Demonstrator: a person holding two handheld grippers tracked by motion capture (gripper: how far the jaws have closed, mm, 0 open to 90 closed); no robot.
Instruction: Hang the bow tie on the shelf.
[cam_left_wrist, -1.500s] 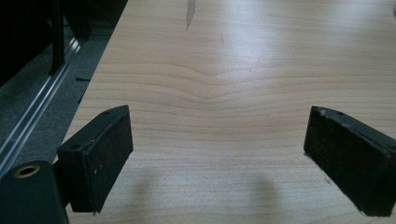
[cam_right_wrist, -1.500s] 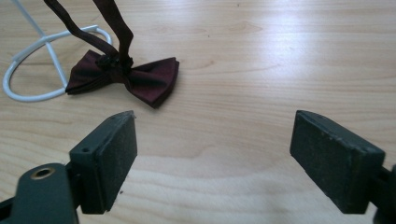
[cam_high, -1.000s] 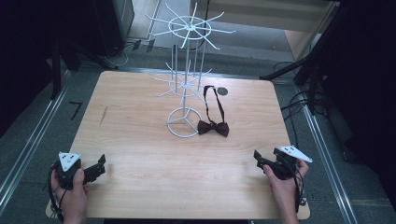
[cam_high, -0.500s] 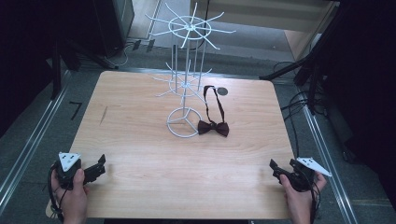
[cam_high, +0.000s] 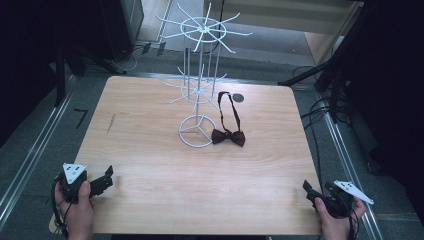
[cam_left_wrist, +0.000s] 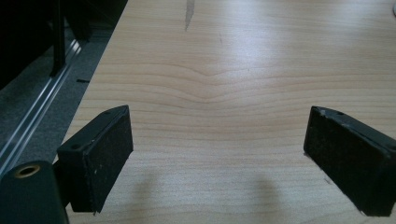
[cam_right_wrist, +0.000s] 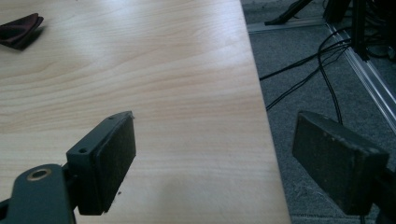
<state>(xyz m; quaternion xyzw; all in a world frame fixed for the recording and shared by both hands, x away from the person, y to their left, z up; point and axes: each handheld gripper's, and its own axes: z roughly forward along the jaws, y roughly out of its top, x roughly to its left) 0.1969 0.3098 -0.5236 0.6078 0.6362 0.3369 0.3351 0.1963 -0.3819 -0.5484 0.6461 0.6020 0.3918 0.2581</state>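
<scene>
On the pale wooden surface (cam_high: 150, 150), my right gripper (cam_high: 320, 196) has drawn back to the frame's lower right, away from the dark red bow tie (cam_high: 228, 136); both grippers' fingers gape wide, empty, left gripper (cam_high: 102, 181) unmoved.

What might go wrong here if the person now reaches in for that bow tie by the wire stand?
The bow tie lies right against the white wire stand, its strap seemingly looped on a low arm; a pull could drag or tip the light stand. The right gripper sits at the table's edge, one jaw out over the floor, so it starts far away and could snag the cables there. Both grippers, including the left gripper, are open and empty.
</scene>
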